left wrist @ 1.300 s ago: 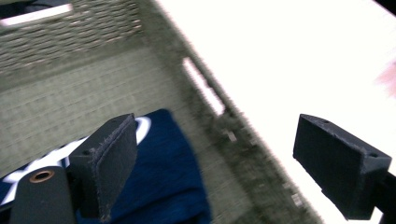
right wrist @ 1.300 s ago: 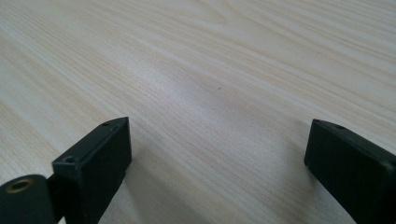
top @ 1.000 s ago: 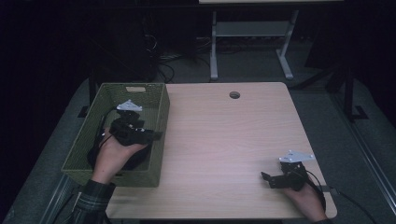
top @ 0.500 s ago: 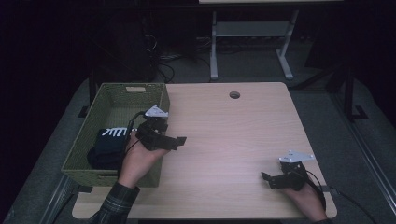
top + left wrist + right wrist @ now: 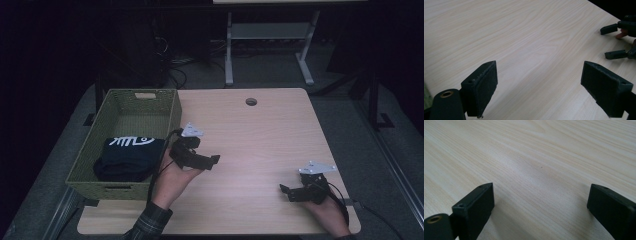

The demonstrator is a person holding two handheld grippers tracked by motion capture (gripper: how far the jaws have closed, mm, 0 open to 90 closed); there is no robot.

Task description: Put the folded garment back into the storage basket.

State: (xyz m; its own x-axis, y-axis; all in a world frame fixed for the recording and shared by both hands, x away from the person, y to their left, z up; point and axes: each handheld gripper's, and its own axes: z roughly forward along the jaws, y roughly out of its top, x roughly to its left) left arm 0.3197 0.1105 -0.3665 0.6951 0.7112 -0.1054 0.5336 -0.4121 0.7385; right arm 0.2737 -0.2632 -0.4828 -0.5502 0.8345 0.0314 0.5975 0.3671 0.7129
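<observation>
Black folded garment [image 5: 129,158] w/ a white print now lies alone in the near half of the green woven basket [image 5: 172,111], at the left edge of the table [image 5: 260,130]; 1 s ago the left hand was down inside the basket on top of it, half a sec ago it was already lifting out over the rim, and now the left gripper [image 5: 212,161] is clear of the basket altogether, held above bare wood just right of the basket wall; jaws wide apart, nothing between them, confirmed in the left gripper view [image 5: 539,82] where only tabletop shows between the pads.

Right gripper [image 5: 285,190] hasn't budged across all three moments; rests on the table near the front right corner, jaws spread and empty; right gripper view [image 5: 540,202] gives plain wood grain between them; it also shows far off in the left gripper view, upper right.

Reading: the drop-off looks done; cloth sits low in the basket, not draped over the rim, not touching either gripper; the left hand's retreat w/ open jaws points to a release, not a failed grab. No other loose item on the table that I can see, so prob. the placing step is finished and both hands are heading to rest.
</observation>
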